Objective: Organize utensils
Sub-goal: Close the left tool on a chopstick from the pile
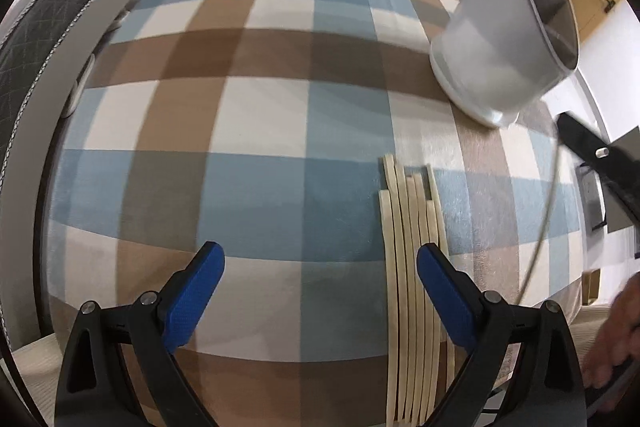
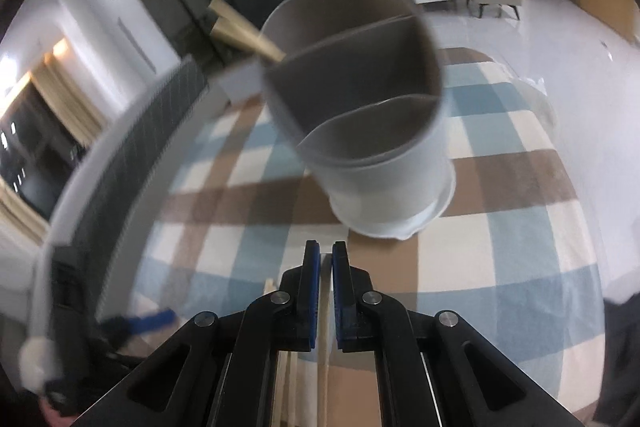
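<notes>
A couple of chopsticks (image 2: 240, 35) stand in the holder (image 2: 384, 163), one is pinched in the right hand-held gripper (image 2: 326, 259), and a bundle (image 1: 412, 247) waits by the spread left hand-held gripper (image 1: 320, 267).

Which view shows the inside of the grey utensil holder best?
The right wrist view: the utensil holder faces the camera, so its dividers and compartments show. The left wrist view shows mainly its outer wall, at the frame's edge.

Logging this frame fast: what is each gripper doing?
Left gripper: open, holding nothing.
Right gripper: shut on a chopstick.
</notes>
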The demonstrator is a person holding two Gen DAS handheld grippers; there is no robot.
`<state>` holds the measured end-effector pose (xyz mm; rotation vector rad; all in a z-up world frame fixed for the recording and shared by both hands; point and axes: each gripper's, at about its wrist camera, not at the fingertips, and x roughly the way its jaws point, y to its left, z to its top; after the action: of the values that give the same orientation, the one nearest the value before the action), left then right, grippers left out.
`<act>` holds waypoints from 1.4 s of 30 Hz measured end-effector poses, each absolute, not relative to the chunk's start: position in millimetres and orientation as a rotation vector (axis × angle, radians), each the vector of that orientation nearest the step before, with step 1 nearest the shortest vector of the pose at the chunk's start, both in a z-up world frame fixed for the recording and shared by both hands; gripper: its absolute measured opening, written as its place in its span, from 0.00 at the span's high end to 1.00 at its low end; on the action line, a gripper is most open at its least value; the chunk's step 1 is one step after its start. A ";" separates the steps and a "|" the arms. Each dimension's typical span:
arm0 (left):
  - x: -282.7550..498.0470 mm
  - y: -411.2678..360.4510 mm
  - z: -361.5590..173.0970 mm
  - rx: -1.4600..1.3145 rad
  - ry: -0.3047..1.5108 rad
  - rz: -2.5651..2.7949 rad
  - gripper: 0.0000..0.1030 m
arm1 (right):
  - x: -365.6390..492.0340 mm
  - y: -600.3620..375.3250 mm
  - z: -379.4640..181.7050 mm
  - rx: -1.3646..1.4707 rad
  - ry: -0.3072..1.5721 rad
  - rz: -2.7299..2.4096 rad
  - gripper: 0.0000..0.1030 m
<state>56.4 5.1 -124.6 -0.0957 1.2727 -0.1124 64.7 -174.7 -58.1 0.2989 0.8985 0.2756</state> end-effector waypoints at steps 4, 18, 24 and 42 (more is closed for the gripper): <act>58.9 1.9 -132.1 -0.089 1.299 -0.094 0.09 | 66.0 -192.2 -49.8 0.378 0.853 0.271 0.95; 56.3 -2.7 -139.4 0.010 1.318 -0.016 0.13 | 57.5 -213.2 -23.1 0.437 0.717 0.269 0.95; 64.1 -6.8 -134.4 0.023 1.310 -0.038 0.31 | 52.7 -216.6 -14.2 0.424 0.679 0.271 0.95; 86.6 -18.4 -91.9 -0.093 1.229 -0.083 0.98 | 32.5 -210.0 5.9 0.346 0.602 0.286 0.95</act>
<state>86.6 -18.4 -91.9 -0.0931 1.2286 -0.0834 32.5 -210.0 5.9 0.3461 0.6024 0.2862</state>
